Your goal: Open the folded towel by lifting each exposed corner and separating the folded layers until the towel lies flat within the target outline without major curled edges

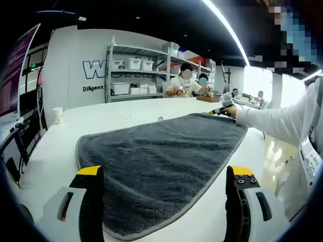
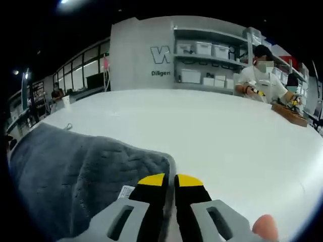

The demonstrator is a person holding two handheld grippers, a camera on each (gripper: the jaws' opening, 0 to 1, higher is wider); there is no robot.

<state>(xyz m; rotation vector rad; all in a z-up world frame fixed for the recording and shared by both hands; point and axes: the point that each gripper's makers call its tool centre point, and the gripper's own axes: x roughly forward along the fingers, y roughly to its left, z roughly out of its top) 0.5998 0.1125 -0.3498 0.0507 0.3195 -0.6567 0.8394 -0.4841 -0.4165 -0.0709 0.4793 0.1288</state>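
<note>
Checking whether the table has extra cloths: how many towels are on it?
1. A single grey towel lies spread on the white table, between the open left gripper; the right gripper is shut on its far corner. Folded layers beneath may be hidden.

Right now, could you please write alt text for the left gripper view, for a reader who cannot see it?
A grey towel lies spread on a white table, between the left gripper's open, yellow-tipped jaws. At the towel's far corner, the right gripper is held by a white-sleeved arm; shelving with bins stands behind.
</note>
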